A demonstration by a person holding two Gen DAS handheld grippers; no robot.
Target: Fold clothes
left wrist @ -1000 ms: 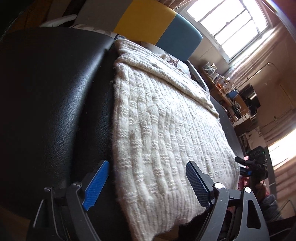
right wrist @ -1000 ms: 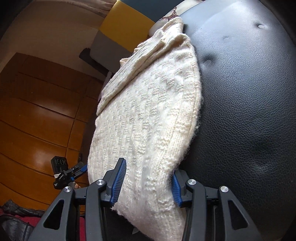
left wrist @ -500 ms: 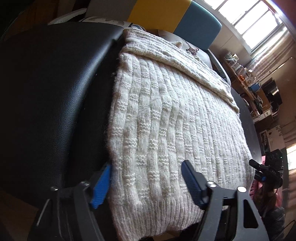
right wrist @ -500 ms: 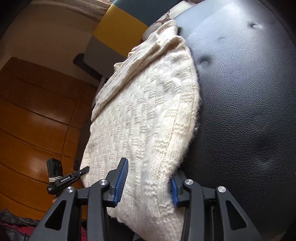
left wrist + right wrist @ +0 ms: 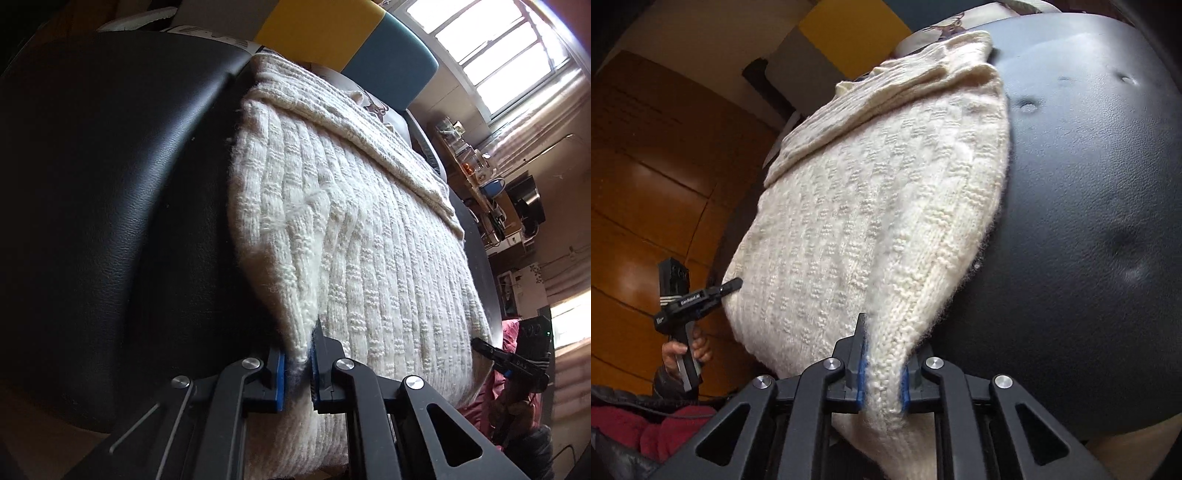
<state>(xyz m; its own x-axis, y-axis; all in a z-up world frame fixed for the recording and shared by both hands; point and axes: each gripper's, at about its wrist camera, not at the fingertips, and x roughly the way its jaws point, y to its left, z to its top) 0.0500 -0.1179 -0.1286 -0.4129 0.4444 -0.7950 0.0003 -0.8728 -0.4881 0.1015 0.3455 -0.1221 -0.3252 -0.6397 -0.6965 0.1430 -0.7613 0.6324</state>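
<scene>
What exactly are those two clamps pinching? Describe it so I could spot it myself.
Find the big black padded leather seat. Draped over it lies a cream chunky-knit sweater, its near edge pinched by both sets of fingers, which are closing. It is the only pale, ribbed, woolly thing there; everything beside it is smooth black leather or brown wooden floor.

Left claw [image 5: 297, 363] and right claw [image 5: 881, 373], jaws closing, angled downward.

The left gripper [image 5: 297, 363] at 6 o'clock is closing, its blue pads [image 5: 280, 380] pinching a raised fold of the cream sweater [image 5: 369, 258]. The sweater lies across a black cushion [image 5: 110, 184] toward 12 o'clock. At 4 o'clock the right gripper [image 5: 480, 345] touches the sweater's edge.
</scene>
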